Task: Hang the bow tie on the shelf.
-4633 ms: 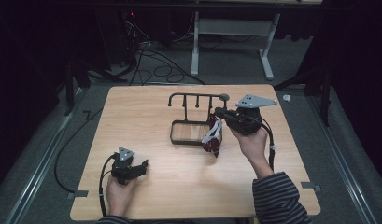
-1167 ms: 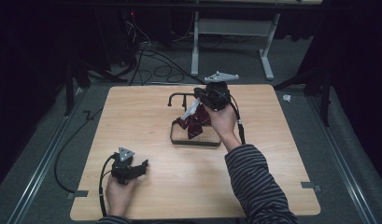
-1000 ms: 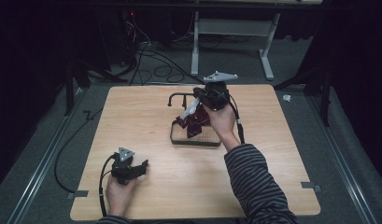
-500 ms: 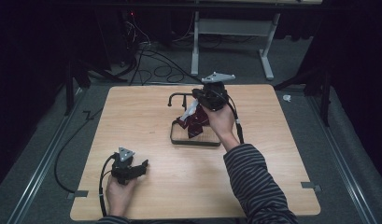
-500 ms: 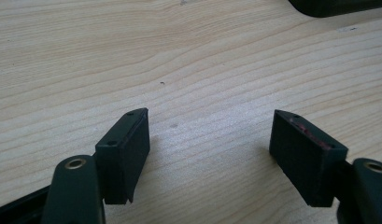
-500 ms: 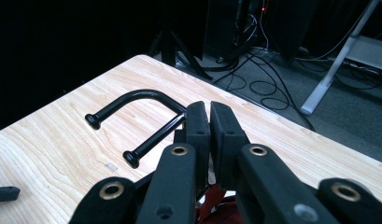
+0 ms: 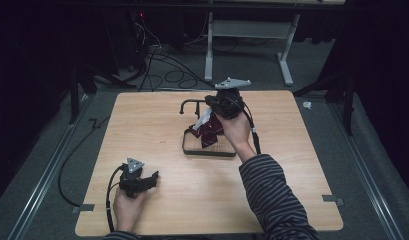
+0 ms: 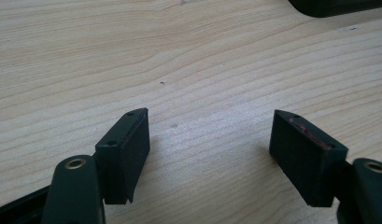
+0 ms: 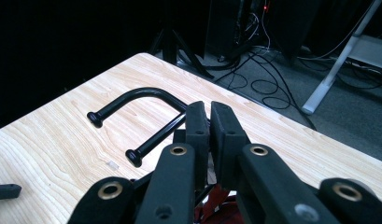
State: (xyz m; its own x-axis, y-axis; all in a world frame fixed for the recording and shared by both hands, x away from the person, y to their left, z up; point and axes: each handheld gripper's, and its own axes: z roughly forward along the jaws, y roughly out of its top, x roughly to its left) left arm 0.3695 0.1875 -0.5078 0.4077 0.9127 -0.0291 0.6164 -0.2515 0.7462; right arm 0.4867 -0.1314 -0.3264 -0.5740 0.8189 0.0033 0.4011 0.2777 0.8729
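A black wire rack (image 7: 208, 150) with curved hook arms (image 7: 191, 104) stands mid-table. Over its flat base hangs a dark red cloth with a white patch (image 7: 204, 131), and my right gripper (image 7: 212, 111) is shut on its top, just beside the hooks. In the right gripper view the jaws (image 9: 209, 114) are pressed almost together, red fabric (image 9: 221, 207) shows below them, and two knob-ended hooks (image 9: 132, 100) lie just beyond. My left gripper (image 7: 148, 179) rests on the table at front left, open, with bare wood between its jaws (image 8: 209, 135).
The wooden table (image 7: 302, 165) has bare room at the right and front. Cables and a white desk frame (image 7: 247, 30) lie on the floor behind it. A dark edge (image 8: 333, 5) sits at the top right of the left gripper view.
My right gripper carried the red cloth left from beside the rack to over its base, then crept slightly farther back toward the hooks. The left gripper has stayed still.
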